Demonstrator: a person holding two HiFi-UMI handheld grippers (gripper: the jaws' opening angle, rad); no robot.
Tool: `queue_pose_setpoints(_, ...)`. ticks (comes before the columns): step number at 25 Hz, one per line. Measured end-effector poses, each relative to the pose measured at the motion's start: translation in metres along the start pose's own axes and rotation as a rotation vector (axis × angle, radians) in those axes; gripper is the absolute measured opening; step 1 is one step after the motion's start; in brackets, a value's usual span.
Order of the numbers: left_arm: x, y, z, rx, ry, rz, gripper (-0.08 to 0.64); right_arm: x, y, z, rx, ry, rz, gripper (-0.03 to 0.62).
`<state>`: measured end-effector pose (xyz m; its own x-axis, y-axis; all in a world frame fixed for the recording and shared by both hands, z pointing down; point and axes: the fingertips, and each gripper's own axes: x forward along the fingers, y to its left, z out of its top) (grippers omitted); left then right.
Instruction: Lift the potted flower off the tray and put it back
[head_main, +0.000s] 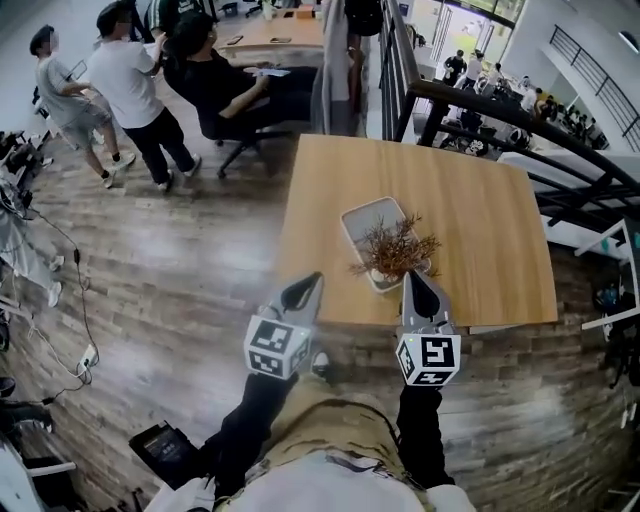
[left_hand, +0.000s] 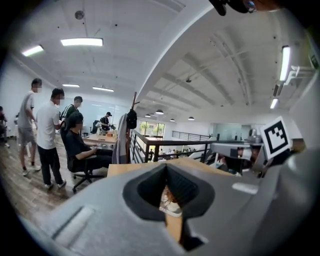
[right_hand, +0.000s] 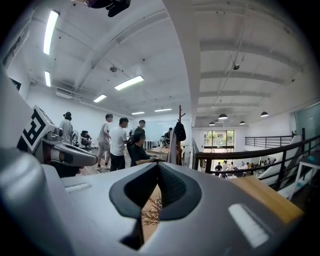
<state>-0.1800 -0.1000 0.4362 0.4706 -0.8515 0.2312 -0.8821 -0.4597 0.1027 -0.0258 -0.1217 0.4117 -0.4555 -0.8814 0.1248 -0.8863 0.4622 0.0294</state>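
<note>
A potted flower (head_main: 395, 250) with dry brown twigs stands on a white tray (head_main: 362, 222) near the front edge of a wooden table (head_main: 480, 200). My left gripper (head_main: 305, 288) hovers at the table's front edge, to the left of the pot, shut and holding nothing. My right gripper (head_main: 417, 283) is just in front of the pot, also shut and holding nothing. In the left gripper view the jaws (left_hand: 166, 167) meet, and the flower (left_hand: 167, 197) and tray (left_hand: 173, 209) show through the gap below them. In the right gripper view the gripper (right_hand: 158, 167) is shut, with twigs (right_hand: 151, 212) beyond it.
A dark railing (head_main: 520, 120) runs along the table's right and far side. A person on an office chair (head_main: 225, 95) and two standing people (head_main: 125, 85) are on the wood floor at the far left. Cables (head_main: 70, 300) lie on the floor at the left.
</note>
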Motion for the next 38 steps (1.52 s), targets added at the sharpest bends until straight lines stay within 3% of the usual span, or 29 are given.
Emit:
queue_pose_setpoints(7,0.035,0.002,-0.026,-0.03,0.059,-0.059,0.002,0.004,-0.021,-0.042,0.011,0.101,-0.057,0.005)
queue_pose_setpoints(13,0.068,0.002,-0.052,-0.044,0.138,-0.031,0.002,0.001,-0.048,-0.093,0.056,0.207,-0.064,0.005)
queue_pose_setpoints(17,0.096,0.007,-0.082,-0.062,0.187,0.011,0.002,0.022,-0.064,-0.14,0.085,0.266,-0.035,0.005)
queue_pose_setpoints(26,0.107,0.013,-0.127,-0.06,0.282,0.052,0.002,0.034,-0.054,-0.215,0.12,0.379,0.019,0.005)
queue_pose_setpoints(33,0.122,0.021,-0.172,-0.081,0.374,0.07,0.002,0.056,-0.052,-0.261,0.123,0.432,0.067,0.025)
queue_pose_setpoints(38,0.133,0.023,-0.191,-0.079,0.393,0.068,0.002,0.068,-0.054,-0.287,0.132,0.451,0.064,0.054)
